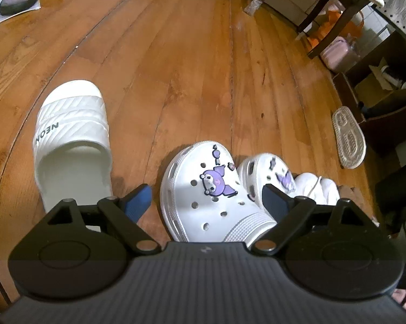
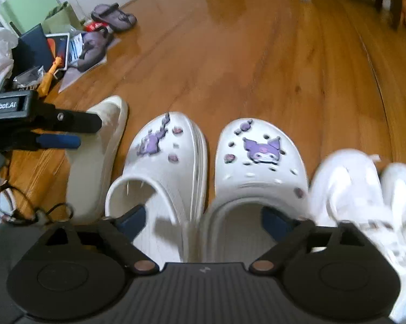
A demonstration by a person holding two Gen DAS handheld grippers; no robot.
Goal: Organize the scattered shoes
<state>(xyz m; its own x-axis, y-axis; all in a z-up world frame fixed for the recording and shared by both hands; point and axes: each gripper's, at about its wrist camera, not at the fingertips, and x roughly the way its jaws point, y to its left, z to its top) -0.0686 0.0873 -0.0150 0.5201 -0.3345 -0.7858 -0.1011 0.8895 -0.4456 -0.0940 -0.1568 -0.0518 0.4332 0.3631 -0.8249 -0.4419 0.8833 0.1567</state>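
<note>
Two white clogs with purple character charms stand side by side on the wood floor, the left clog (image 2: 162, 162) and the right clog (image 2: 259, 167). My right gripper (image 2: 203, 221) hangs open above their heels. One finger is over each clog's opening and neither pad presses on anything. In the left wrist view my left gripper (image 1: 206, 202) is open around the nearer clog (image 1: 203, 189), with a gap at its left finger (image 1: 138, 199). The other clog (image 1: 268, 170) sits just behind the right finger. A white slide (image 1: 70, 140) lies to the left.
White sneakers (image 2: 351, 189) stand right of the clogs. An upturned slipper (image 1: 349, 137) lies by a dark shelf (image 1: 378, 108). Purple shoes (image 2: 113, 17) and clutter (image 2: 35, 54) sit at the far left. Chair legs (image 1: 322, 27) stand beyond. The left gripper (image 2: 59, 140) shows over the slide (image 2: 100, 162).
</note>
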